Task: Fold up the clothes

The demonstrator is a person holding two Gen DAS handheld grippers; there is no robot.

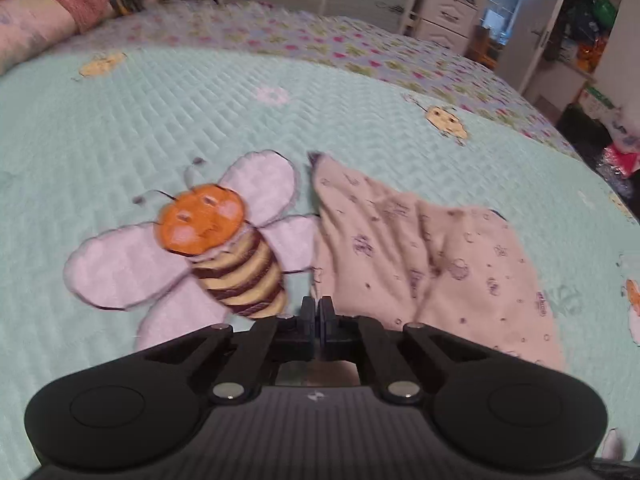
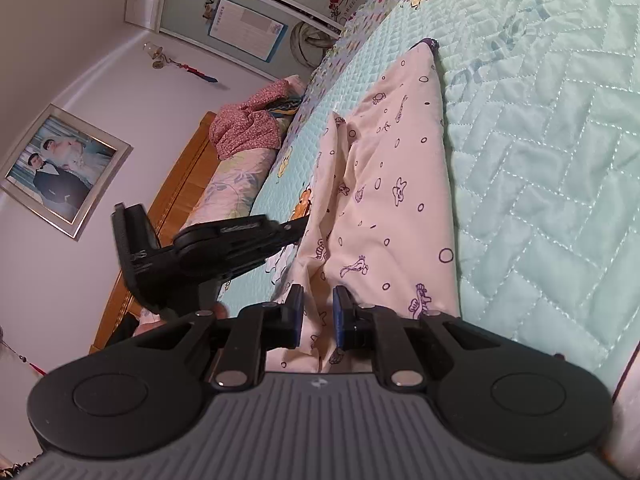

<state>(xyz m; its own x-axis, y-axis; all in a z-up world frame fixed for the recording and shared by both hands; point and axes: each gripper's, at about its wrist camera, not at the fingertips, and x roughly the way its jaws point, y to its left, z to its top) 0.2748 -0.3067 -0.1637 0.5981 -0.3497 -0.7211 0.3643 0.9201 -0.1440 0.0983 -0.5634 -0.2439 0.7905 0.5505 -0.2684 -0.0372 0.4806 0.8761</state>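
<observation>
Right now the cream-pink cotton garment printed with small dark sea creatures and rings (image 1: 432,256) lies rumpled on the pale green quilted bedspread (image 1: 168,120), just beside the big appliquéd bee with the orange face and striped body (image 1: 224,248). From the left wrist view its long axis runs away from the camera, from a broad near hem up to a dark-edged far corner, and the cloth sits mostly to the right of the left gripper (image 1: 317,307). That gripper's black jaws are pressed together at the garment's near left edge; whether a thin fold of fabric is caught between them I cannot tell, since the tips hide the contact. In the right wrist view the same garment stretches lengthwise straight ahead of the right gripper (image 2: 318,312), whose blue-padded jaws stand slightly apart with the near hem bunched between and below them; the pads do not appear to be pressing on the cloth. The left gripper also shows there as a black body reaching in toward the garment's side. Both tools thus sit at the near end, on opposite edges, so I judge the coming fold turns on carrying that end along the long axis toward the far corner. The right gripper looks better centred on the hem.
</observation>
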